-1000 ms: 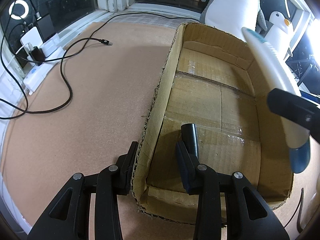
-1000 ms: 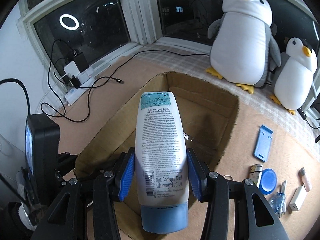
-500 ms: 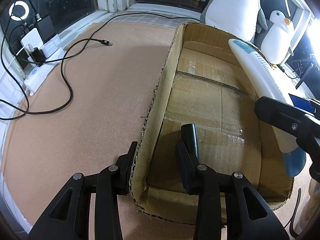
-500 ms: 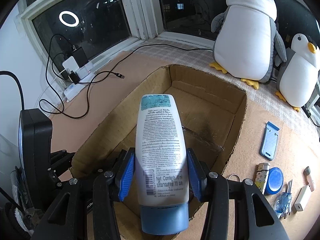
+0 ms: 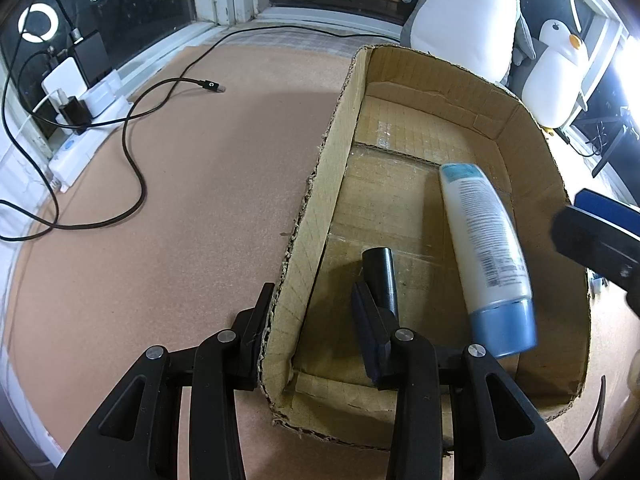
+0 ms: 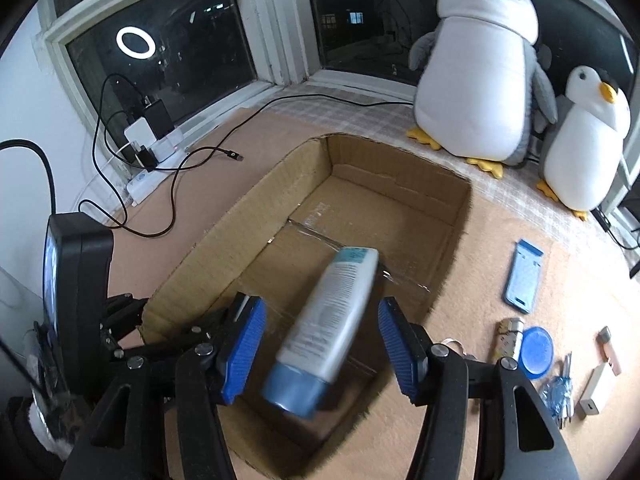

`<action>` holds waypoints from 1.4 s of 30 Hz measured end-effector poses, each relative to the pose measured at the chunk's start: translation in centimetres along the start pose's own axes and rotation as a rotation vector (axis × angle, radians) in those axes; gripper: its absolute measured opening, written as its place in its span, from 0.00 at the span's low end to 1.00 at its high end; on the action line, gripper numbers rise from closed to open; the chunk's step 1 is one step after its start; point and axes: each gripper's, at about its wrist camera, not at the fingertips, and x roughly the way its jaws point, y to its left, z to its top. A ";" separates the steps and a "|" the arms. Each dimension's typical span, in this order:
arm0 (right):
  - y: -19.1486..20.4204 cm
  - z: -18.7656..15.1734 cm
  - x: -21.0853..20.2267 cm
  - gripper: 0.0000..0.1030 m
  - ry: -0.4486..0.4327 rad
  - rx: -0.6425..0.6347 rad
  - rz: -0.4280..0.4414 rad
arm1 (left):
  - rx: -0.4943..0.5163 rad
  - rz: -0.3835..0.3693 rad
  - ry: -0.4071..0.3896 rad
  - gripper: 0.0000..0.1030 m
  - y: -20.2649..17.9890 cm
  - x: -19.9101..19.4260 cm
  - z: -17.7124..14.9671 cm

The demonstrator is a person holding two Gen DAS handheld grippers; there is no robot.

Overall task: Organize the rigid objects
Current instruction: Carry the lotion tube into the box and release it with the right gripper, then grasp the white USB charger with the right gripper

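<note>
A white tube with a blue cap (image 6: 328, 328) is blurred and loose between my right gripper's (image 6: 320, 344) spread blue pads, over the open cardboard box (image 6: 460, 208). In the left wrist view the tube (image 5: 484, 248) hangs inside the box (image 5: 332, 168), cap toward me. My left gripper (image 5: 312, 320) is shut on the box's near left wall, one finger outside, one inside. A small black cylinder (image 5: 380, 276) lies on the box floor by the inner finger.
Right of the box lie a blue phone stand (image 6: 524, 280), a lighter (image 6: 506, 338), a blue lid (image 6: 536, 352), keys (image 6: 560, 396) and a white adapter (image 6: 596, 392). Two plush penguins (image 6: 484, 72) stand at the back. A power strip (image 5: 80, 120) and black cables (image 5: 132, 168) lie left.
My right gripper has opened and let go of the tube, which drops into the box. The left gripper has not moved.
</note>
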 end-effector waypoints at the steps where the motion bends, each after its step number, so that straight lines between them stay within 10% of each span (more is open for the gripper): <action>1: -0.3 -0.2 -0.3 0.53 -0.008 0.010 -0.002 | 0.001 0.000 0.000 0.35 0.1 0.0 0.0; 25: -13.7 -6.1 -8.6 0.65 -0.093 0.291 -0.186 | 0.006 0.013 0.000 0.35 0.0 0.0 -0.1; 42: -24.9 -9.3 -6.9 0.66 0.046 0.552 -0.318 | 0.001 0.010 0.000 0.35 0.1 0.0 0.0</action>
